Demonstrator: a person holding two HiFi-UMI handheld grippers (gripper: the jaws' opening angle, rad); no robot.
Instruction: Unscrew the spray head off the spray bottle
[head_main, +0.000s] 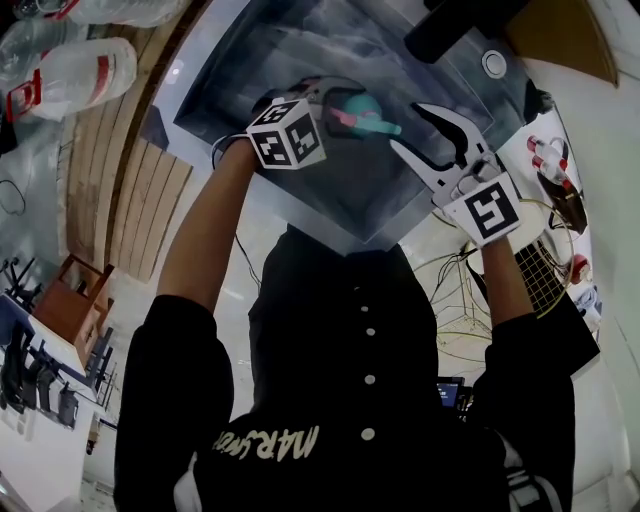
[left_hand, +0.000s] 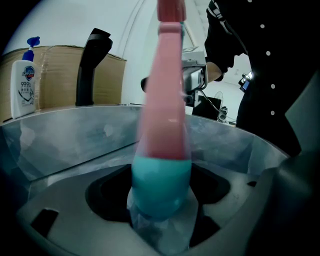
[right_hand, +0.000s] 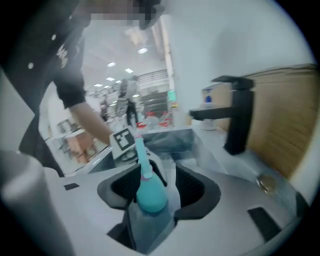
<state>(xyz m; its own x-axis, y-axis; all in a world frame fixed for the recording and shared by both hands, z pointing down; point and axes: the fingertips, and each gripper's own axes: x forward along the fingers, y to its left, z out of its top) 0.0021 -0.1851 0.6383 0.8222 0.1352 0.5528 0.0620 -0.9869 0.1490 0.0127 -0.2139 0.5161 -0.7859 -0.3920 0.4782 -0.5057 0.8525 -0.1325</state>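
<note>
The spray bottle, with its teal spray head (head_main: 362, 112) and pink trigger (left_hand: 167, 100), hangs in the air above the steel sink (head_main: 250, 60). My left gripper (head_main: 330, 105) is shut on it. In the left gripper view the clear neck and teal collar (left_hand: 161, 187) sit between the black pads. My right gripper (head_main: 407, 127) stands open just right of the nozzle, its white fingers spread. In the right gripper view the teal head (right_hand: 151, 196) lies between the parted pads, with the left gripper's marker cube (right_hand: 122, 140) behind it.
A black faucet (head_main: 450, 30) (right_hand: 237, 120) rises at the sink's far edge. A white soap bottle (left_hand: 24, 82) stands by a cardboard box. Large clear plastic bottles (head_main: 80, 70) lie at the left. Cables and red-and-white items (head_main: 550, 160) are on the right counter.
</note>
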